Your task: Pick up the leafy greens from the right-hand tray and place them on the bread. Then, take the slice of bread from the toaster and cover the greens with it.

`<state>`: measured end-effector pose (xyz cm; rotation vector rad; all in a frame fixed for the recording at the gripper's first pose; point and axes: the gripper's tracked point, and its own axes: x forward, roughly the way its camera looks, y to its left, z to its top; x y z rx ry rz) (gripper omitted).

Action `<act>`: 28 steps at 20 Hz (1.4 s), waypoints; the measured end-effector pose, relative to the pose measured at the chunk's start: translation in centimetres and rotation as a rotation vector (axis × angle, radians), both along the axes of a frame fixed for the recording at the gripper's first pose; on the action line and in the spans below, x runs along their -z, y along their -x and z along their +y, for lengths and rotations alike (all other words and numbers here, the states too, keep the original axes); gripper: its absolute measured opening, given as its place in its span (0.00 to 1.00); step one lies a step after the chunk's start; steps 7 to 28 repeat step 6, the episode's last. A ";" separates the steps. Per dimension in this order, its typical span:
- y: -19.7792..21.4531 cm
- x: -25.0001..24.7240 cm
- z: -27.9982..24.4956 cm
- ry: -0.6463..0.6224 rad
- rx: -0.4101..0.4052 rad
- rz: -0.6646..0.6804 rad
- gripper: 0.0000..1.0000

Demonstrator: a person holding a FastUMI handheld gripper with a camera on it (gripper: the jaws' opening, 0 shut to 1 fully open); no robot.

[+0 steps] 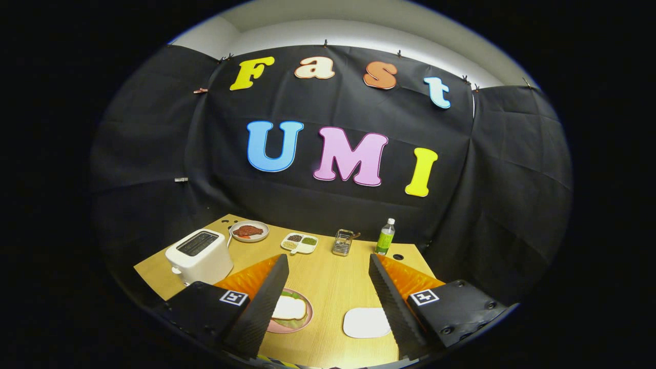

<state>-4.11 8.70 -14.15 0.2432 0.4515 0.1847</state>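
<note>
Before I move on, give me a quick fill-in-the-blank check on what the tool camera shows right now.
1. The tool has its fingers ____, with nothing between them.
2. On the pink plate, a slice of bread lies on top of the ____.
3. The white tray between the fingers is ____.
4. The green bottle stands at the table's far edge, beside the metal ____.

Missing words: open; greens; empty; basket
</note>
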 end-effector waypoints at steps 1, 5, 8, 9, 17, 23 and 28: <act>0.0 0.3 -0.1 0.001 -0.001 0.006 0.98; 0.0 0.4 -0.2 0.000 0.002 0.010 0.98; -0.1 0.5 -0.2 0.003 0.004 0.008 0.98; -0.1 0.5 -0.2 0.003 0.004 0.008 0.98; -0.1 0.5 -0.2 0.003 0.004 0.008 0.98; -0.1 0.5 -0.2 0.003 0.004 0.008 0.98; -0.1 0.5 -0.2 0.003 0.004 0.008 0.98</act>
